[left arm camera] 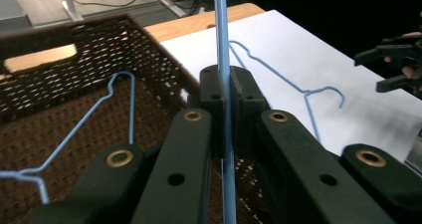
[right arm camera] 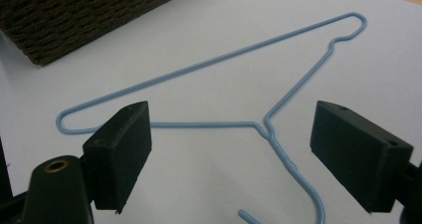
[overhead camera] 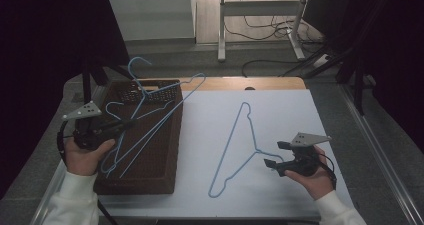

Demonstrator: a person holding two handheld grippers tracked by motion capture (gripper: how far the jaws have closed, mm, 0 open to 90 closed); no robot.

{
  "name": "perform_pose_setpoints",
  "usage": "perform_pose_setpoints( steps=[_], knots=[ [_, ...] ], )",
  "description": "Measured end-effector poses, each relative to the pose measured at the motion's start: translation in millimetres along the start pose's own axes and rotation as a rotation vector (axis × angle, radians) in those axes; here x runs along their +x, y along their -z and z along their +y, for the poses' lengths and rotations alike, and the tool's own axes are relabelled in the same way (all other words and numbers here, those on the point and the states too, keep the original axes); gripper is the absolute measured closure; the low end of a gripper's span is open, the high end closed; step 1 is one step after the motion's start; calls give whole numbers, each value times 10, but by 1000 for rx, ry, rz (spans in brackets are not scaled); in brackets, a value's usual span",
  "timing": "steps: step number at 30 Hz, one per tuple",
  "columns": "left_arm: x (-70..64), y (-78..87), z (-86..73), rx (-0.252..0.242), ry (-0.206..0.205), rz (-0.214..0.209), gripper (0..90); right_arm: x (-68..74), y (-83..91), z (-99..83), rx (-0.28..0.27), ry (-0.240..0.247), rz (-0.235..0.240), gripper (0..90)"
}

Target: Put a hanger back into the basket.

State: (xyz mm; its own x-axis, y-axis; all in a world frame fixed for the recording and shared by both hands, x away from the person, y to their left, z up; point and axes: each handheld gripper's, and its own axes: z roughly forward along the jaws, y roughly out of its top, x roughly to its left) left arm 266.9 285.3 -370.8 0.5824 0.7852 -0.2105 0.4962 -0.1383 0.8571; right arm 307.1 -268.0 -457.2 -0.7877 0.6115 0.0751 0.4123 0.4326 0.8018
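Left gripper [overhead camera: 131, 123] fingers are clamping a blue hanger [overhead camera: 150, 112] over the basket [overhead camera: 150, 182]; right gripper [right arm camera: 229, 152] fingers are gaping wide above the loose hanger [right arm camera: 209, 64].

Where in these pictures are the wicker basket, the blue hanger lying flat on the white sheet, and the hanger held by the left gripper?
wicker basket [overhead camera: 167, 150], high view, right wall.
flat hanger [overhead camera: 232, 137], high view, long straight side.
held hanger [left arm camera: 221, 40], left gripper view, wire above the shut jaws.
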Motion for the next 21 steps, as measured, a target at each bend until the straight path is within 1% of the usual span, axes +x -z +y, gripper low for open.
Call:
perform_pose_setpoints(
  steps=[4, 6, 11, 16, 21],
  knots=[
    [76, 21, -34, -2, 20, 25, 866, 1, -9, -3, 5, 0, 0, 165],
    [106, 27, -49, 0, 21, 38, 866, 0, -9, -4, 5, 1, -1, 164],
    [164, 17, -84, 1, 31, 53, 866, 0, -10, -6, 6, 3, -2, 164],
    [253, 28, -125, -2, 56, 75, 866, 1, -16, -10, 12, 11, -7, 161],
    [352, 66, -169, -9, 81, 84, 866, -6, -15, -14, 14, 10, -8, 160]
  ],
)
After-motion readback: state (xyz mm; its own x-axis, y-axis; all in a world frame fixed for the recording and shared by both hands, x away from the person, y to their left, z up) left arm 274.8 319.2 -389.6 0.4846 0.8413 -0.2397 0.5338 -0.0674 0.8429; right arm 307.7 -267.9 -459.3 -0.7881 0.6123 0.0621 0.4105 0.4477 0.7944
